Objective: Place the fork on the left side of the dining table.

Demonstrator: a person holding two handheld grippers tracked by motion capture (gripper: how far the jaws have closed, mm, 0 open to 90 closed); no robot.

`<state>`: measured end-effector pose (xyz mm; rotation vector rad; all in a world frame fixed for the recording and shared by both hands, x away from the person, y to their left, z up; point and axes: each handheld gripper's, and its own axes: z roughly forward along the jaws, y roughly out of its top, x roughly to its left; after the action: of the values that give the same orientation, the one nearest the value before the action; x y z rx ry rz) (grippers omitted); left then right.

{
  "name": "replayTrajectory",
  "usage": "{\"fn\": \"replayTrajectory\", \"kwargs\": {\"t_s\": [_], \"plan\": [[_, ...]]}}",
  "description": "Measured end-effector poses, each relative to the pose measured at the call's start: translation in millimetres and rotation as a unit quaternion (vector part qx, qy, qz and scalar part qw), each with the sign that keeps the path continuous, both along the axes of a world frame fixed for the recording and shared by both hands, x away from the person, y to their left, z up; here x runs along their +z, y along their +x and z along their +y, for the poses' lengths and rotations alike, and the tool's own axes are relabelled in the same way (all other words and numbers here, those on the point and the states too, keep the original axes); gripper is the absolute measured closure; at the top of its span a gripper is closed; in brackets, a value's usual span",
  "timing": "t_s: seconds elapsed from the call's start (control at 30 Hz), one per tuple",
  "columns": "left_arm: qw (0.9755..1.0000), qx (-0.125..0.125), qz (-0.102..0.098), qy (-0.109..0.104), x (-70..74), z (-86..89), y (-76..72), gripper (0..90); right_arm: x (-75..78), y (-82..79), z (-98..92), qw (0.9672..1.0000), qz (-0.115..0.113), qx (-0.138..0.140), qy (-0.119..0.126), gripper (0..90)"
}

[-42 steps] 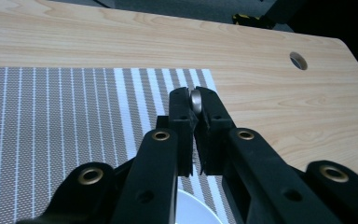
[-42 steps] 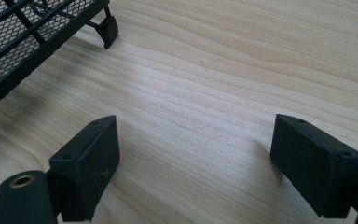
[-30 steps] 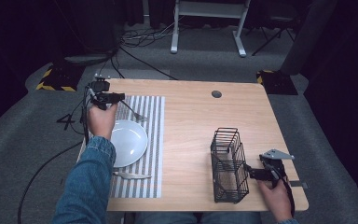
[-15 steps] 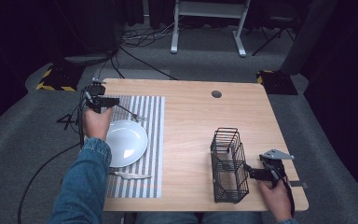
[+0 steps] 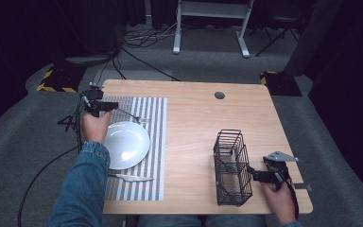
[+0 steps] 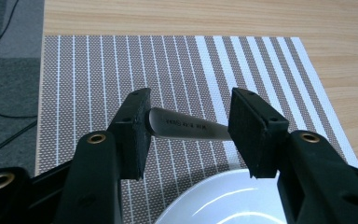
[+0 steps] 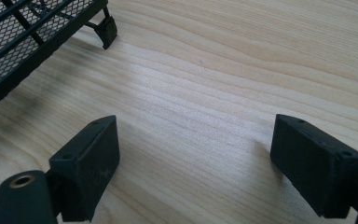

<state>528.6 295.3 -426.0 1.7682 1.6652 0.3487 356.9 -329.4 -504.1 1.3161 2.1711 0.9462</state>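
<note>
Left gripper [image 5: 105, 106] out at the far left, held by a hand [image 5: 93, 126] on a denim-sleeved forearm; jaws just opened, standing half apart, pads [image 6: 139, 131] not pressing. Right gripper [image 5: 254, 175] low at the near right, level, pointing left, jaws wide apart [image 7: 193, 163].

Your left tool view shows one marking: small stamped lettering along the handle [image 6: 186, 126] lying on the mat [image 6: 98, 70]. It is too fine to read. You have nothing else legible.
</note>
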Motion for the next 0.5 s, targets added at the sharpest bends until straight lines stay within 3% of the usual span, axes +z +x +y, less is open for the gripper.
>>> {"fn": "replayTrajectory", "kwargs": {"t_s": [0.5], "plan": [[0.9995,0.008,0.028,-0.008,-24.4,11.2,10.4,48.2,0.0,0.0,0.0,1.0000,0.000,0.000,0.000,15.7]]}}
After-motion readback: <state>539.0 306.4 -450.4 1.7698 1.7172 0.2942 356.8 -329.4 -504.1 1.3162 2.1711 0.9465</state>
